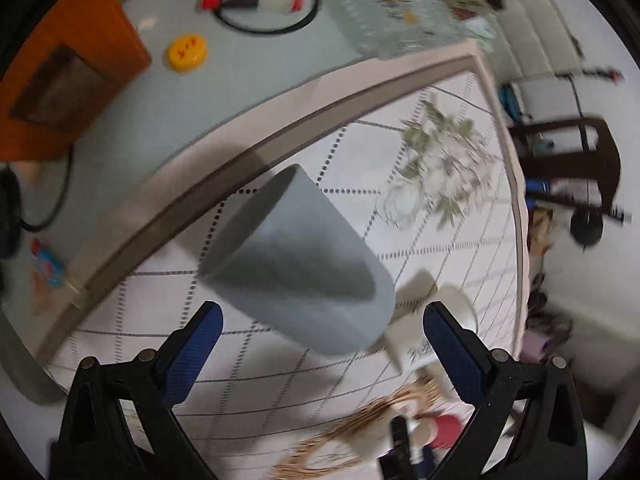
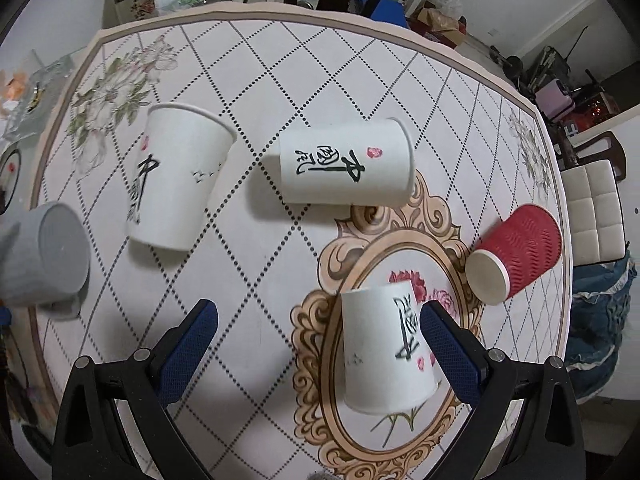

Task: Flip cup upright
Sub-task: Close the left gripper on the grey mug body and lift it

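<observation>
Left wrist view: grey cup [image 1: 296,264] lies tilted at frame centre, just ahead of the left tongs [image 1: 322,344]; open mouth toward upper left of frame, closed base toward lower right, nearest the tongs; whether it rests on the tabletop [image 1: 460,240] or is off it cannot be told, frame is blurred; left tongs stand wide open, blue pads either side of the cup's base end, gripping nothing; a yellow lid [image 1: 187,53] sits upper left, beyond the patterned mat's border.

Right wrist view: same grey cup [image 2: 44,256] at far left edge, base facing the camera; right tongs [image 2: 320,344] wide open, empty; three white paper cups on the mat: one at left centre [image 2: 176,176], one lying on its side at centre [image 2: 344,160] with long axis left-right in frame, one at lower centre [image 2: 384,344] between the pads but not clamped; red ribbed cup [image 2: 520,252] on its side at right.

Judgement: left tongs nearer the grey cup; cup's long axis runs diagonally away from them, so a close across the body near the base looks feasible; thin wall may deform.
</observation>
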### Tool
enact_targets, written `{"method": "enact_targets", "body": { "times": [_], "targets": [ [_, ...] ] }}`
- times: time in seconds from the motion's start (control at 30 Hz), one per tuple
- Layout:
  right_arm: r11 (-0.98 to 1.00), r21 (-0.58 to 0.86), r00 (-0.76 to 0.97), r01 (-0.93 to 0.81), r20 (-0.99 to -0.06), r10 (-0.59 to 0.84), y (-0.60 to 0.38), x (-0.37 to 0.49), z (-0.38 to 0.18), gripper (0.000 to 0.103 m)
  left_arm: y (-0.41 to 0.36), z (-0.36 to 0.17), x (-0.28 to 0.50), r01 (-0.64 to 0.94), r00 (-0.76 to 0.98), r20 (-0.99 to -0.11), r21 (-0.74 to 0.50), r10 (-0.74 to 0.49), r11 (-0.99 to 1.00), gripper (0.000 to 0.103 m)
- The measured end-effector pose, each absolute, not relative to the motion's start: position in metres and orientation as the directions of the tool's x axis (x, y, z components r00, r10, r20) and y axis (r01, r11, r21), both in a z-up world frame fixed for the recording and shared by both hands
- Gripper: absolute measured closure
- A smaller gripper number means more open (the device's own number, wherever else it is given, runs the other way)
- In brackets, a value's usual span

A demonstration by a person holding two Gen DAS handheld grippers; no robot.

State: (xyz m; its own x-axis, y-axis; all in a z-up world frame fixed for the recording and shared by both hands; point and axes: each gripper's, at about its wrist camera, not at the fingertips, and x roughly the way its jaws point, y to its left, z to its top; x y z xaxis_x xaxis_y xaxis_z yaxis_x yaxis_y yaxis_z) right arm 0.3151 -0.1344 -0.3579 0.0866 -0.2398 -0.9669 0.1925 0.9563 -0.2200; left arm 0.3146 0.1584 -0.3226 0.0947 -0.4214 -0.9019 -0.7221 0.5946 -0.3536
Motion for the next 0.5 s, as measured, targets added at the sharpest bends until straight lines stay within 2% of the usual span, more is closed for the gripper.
{"method": "enact_targets", "body": {
  "times": [0.13,0.2,0.27,0.4,0.5],
  "targets": [
    [0.949,-0.238,0.082,0.206,-0.962,-0.259,-0.137,0.322,-0.362,0.001,0.163,-0.345,0.322,-0.777,0.061,-0.896,-0.319,-0.44,0.542,0.002],
    [0.947,-0.249,0.078,0.205,-0.96,-0.269,-0.138,0.325,-0.362,0.001,0.164,-0.352,0.324,-0.778,0.049,-0.905,-0.3,-0.423,0.552,0.008],
    [0.945,-0.26,0.077,0.2,-0.957,-0.28,-0.138,0.327,-0.362,0.001,0.163,-0.355,0.328,-0.761,0.062,-0.907,-0.313,-0.416,0.568,0.008],
    [0.943,-0.272,0.075,0.191,-0.954,-0.29,-0.138,0.329,-0.362,0.001,0.15,-0.347,0.344,-0.624,0.045,-0.95,-0.269,-0.31,0.733,0.009],
    [0.944,-0.274,0.073,0.186,-0.954,-0.291,-0.138,0.328,-0.361,0.001,0.132,-0.343,0.356,-0.416,0.022,-0.974,-0.213,-0.225,0.884,0.009]
  ]
}}
